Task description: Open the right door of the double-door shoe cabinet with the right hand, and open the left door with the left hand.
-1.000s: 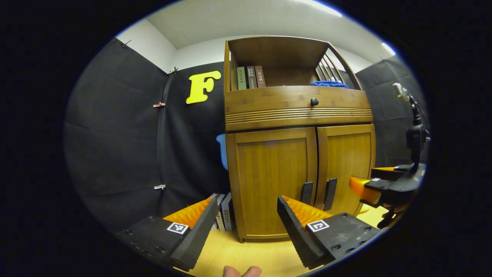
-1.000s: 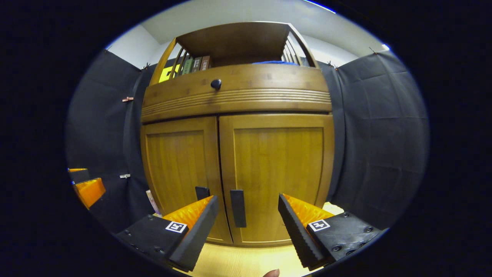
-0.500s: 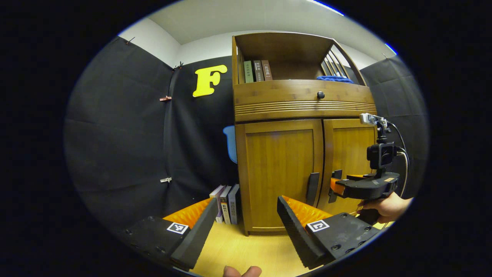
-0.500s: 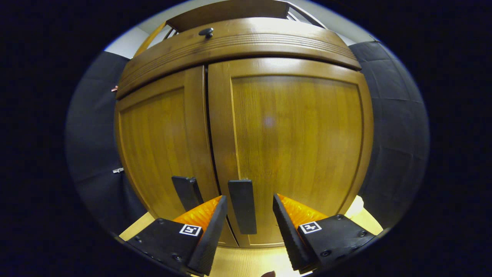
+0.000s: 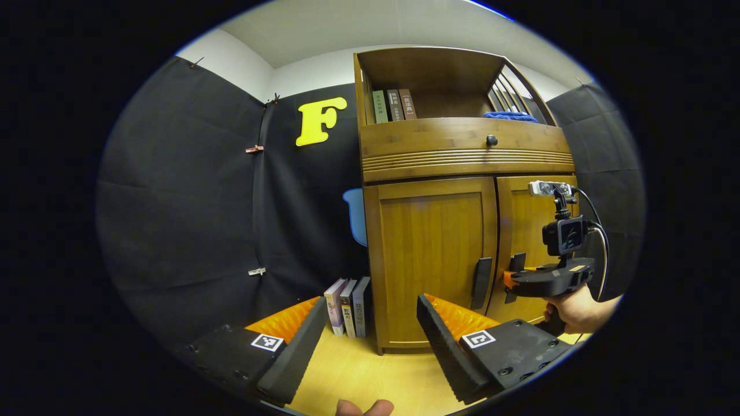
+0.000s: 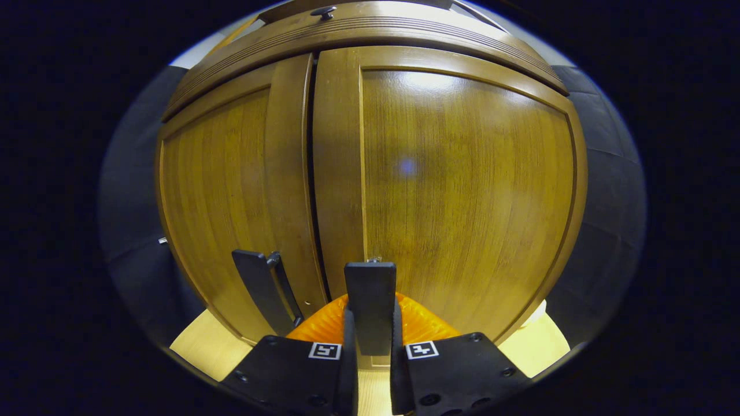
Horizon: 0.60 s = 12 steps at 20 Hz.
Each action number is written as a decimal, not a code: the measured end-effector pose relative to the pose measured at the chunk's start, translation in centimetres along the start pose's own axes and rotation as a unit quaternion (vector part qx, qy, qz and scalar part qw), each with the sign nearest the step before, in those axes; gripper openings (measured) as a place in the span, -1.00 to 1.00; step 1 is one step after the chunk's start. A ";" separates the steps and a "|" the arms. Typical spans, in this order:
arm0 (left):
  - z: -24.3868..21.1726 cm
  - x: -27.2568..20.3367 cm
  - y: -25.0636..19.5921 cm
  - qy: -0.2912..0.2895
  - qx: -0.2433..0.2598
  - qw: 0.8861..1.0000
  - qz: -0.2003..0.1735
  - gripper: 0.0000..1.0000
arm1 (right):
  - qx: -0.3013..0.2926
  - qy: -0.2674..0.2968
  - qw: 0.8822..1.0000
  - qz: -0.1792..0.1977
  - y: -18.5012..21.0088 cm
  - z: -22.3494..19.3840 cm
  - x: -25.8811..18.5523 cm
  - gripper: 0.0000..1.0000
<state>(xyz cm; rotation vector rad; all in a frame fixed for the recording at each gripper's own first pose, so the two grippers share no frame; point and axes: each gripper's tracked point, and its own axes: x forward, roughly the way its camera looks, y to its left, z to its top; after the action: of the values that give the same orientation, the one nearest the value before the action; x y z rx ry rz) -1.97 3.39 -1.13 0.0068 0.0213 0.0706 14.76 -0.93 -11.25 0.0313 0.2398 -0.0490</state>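
Wooden floor point(image 5: 352, 370), right gripper point(image 6: 370, 335) clamping right door handle point(image 6: 370, 294)

Books point(image 5: 347, 306) crowd cabinet's point(image 5: 430, 260) left.

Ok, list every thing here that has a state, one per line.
Right door: closed.
Left door: closed.
Right door handle: clamped by the right gripper.
Left door handle: untouched.
Right gripper: shut on the handle.
Left gripper: open, holding nothing.
Drawer: closed.
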 end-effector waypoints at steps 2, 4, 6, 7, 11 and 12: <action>0.1 0.0 -0.2 0.001 0.002 1.000 -0.003 0.99 | 0.004 -0.004 1.000 0.019 0.0 0.0 -1.3 -0.63; 0.1 -0.3 -0.6 0.000 0.003 1.000 -0.008 0.92 | 0.007 -0.009 0.999 0.035 -0.4 -0.4 -3.9 -0.63; -0.1 -0.6 -1.0 0.002 0.003 1.000 -0.014 0.92 | 0.019 -0.010 0.999 0.049 -1.2 -0.2 -6.6 -0.63; -0.2 -0.7 -1.2 0.003 0.002 1.000 -0.016 0.92 | 0.023 -0.009 0.998 0.052 -1.8 -0.3 -7.9 -0.63; -0.5 -0.7 -2.6 0.009 -0.005 0.999 -0.032 0.99 | 0.027 -0.007 0.999 0.046 -3.9 -1.6 -11.8 -0.63; -0.5 -0.7 -3.0 0.009 -0.005 0.999 -0.036 0.92 | 0.029 -0.007 0.999 0.042 -4.6 -1.9 -12.7 -0.63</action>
<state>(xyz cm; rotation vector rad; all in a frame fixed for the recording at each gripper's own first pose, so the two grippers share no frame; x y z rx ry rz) -2.46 0.33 -1.60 -0.0049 0.0399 -0.0016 1.79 -4.86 -10.16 0.0988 0.2231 0.0268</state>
